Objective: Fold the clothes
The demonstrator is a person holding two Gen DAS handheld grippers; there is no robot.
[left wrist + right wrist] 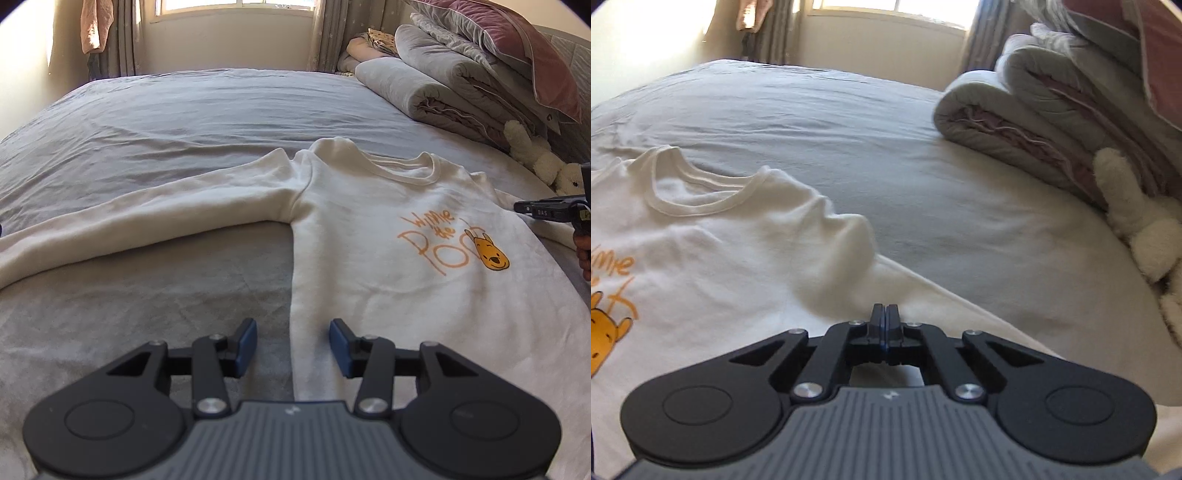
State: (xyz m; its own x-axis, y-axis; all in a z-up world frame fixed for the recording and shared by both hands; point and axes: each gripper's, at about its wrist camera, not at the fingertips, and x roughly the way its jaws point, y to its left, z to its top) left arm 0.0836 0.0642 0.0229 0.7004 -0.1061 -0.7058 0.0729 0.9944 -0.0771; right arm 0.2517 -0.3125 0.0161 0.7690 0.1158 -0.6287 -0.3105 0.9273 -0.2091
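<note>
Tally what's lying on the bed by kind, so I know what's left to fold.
Sweatshirts: 1, the white sweatshirt, spread flat and unfolded.
Rolled quilts: 2, stacked as the quilt pile at the bed's far right.
Pillows: 1, the pink pillow on top of them.
Plush toys: 1, the white plush toy.
Total: 5.

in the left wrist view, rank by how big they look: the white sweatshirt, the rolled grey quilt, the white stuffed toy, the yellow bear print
1. white sweatshirt
2. rolled grey quilt, though it lies farther from the camera, so it looks smaller than it is
3. white stuffed toy, partly cut off at the edge
4. yellow bear print
</note>
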